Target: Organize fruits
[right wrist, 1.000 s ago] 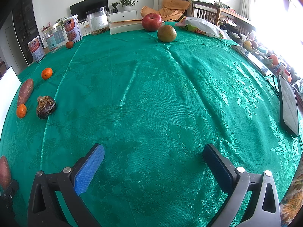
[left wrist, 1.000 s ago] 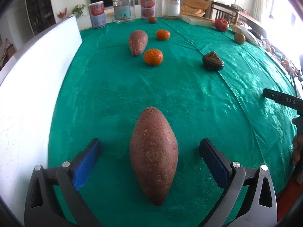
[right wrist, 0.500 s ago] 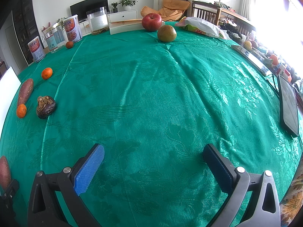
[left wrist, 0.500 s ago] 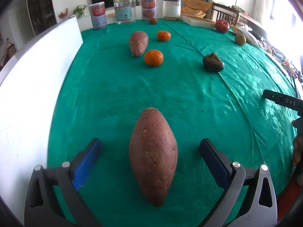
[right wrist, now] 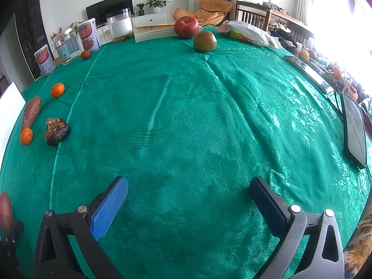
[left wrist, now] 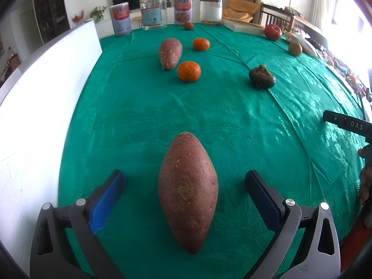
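Observation:
A large reddish sweet potato point(left wrist: 187, 190) lies on the green tablecloth between the fingers of my open left gripper point(left wrist: 185, 187), which does not touch it. Farther on lie a second sweet potato point(left wrist: 170, 53), two oranges point(left wrist: 188, 71) point(left wrist: 200, 44) and a dark wrinkled fruit point(left wrist: 262, 77). My right gripper point(right wrist: 188, 194) is open and empty over bare cloth. In the right wrist view a red apple point(right wrist: 186, 27) and a brownish pear point(right wrist: 205, 41) sit at the far edge, and the dark fruit point(right wrist: 56, 131) sits at left.
A white board point(left wrist: 34, 107) stands along the table's left side. Tins and jars point(left wrist: 151, 14) line the far edge, with a small fruit point(left wrist: 187, 25) by them. A tablet point(right wrist: 354, 130) lies at the right edge. A snack bag point(right wrist: 246, 33) lies at the back right.

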Demonstrator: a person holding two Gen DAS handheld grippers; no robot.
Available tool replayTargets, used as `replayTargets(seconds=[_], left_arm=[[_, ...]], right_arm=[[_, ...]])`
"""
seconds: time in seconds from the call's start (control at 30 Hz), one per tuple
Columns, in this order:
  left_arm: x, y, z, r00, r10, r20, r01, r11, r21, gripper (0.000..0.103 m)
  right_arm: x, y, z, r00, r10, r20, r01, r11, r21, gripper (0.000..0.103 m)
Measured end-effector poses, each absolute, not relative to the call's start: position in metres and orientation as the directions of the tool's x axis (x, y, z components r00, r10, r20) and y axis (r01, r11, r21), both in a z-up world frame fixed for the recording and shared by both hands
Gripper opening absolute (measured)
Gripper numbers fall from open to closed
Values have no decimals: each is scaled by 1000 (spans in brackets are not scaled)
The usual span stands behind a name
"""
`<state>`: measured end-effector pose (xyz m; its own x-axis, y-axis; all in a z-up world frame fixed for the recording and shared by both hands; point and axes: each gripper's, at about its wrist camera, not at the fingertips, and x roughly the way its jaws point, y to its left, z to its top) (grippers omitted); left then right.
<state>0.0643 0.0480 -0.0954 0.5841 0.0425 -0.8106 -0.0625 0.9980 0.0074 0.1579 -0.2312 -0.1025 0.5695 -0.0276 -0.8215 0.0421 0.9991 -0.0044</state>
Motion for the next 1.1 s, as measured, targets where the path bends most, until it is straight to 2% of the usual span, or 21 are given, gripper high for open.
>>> replayTargets(seconds=[0.6,0.63,0.67,0.7,0.73,0.8,0.87,0.97,1.07,1.1], left_arm=[[60,54,-85,547,-36,-836,25,999,-27,100],[61,53,-84,550,-27,-835,21,1000,-18,98],[62,51,-83,553,-14,-833,14,1000,-7,90],[63,50,-84,552,-3,-834,6,1000,1,55],[64,49,-83,557,-1,-831,3,1000,0,42],[64,51,-83,562,-4,-827,-13,1000,-13,41],[62,53,-84,568,-9,-823,-26,999,-28,41],[57,59,-81,568,-45,-822,-39,996,-82,41],[52,66,-73,573,-75,-816,-54,990,-129,41],[50,68,-71,576,-80,-813,-56,989,-137,41]], right_arm=[[158,-231,-102,569,-25,-822,43,999,-1,103],[158,-232,-101,568,-20,-822,47,999,8,103],[158,-233,-99,566,2,-825,51,998,38,103],[158,-233,-94,571,59,-819,45,994,103,103],[157,-231,-88,586,141,-798,22,982,189,103],[160,-210,-79,591,265,-762,-80,959,272,103],[173,-172,-75,547,310,-777,-199,950,239,102],[193,-120,-77,493,343,-800,-330,924,193,92],[210,-89,-87,493,299,-817,-358,926,123,86],[216,-87,-92,483,305,-821,-356,925,134,75]])
